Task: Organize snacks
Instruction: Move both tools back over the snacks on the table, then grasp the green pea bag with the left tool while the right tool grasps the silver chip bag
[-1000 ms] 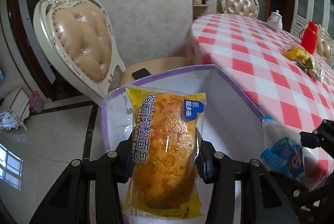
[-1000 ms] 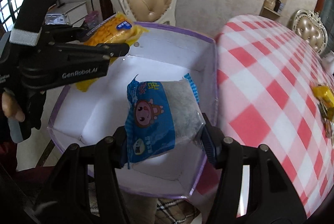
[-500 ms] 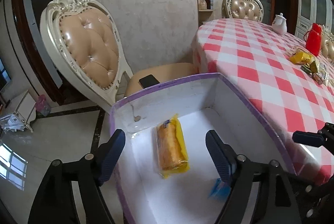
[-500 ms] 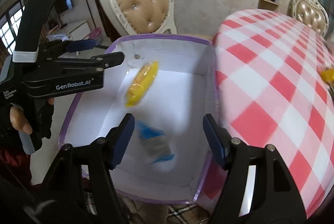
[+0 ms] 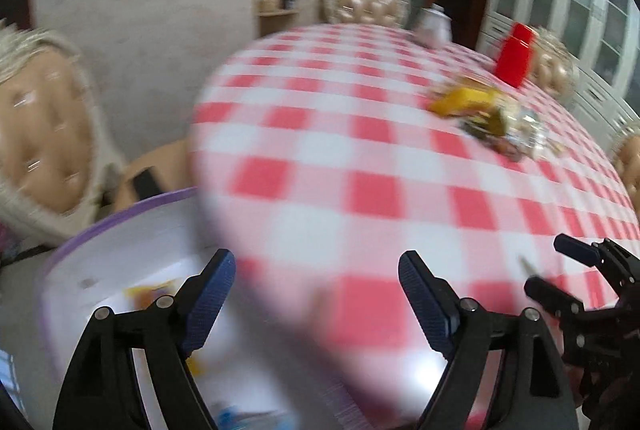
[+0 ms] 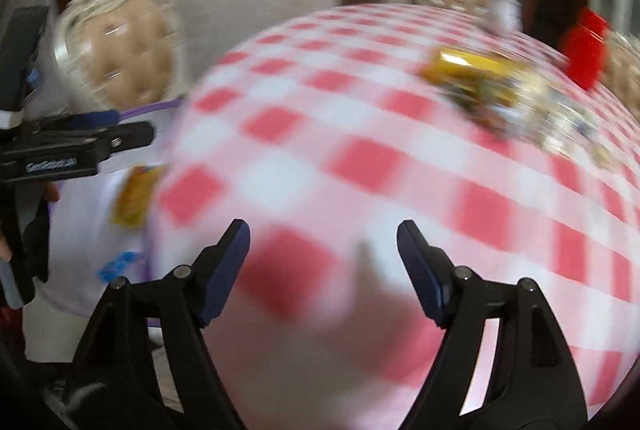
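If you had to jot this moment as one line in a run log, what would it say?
left claw: open, empty | right claw: open, empty | yellow snack: in box | snack pile: on table, waiting

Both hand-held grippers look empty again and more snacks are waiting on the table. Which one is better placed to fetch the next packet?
Probably the right hand-held gripper. Both are open and empty, but the snack pile lies on the right of the checked table, and the left hand-held gripper sits nearer the white box.

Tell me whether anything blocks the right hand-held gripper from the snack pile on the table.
Nothing visible does: only bare checked tablecloth lies between the open, empty right hand-held gripper and the snack pile.
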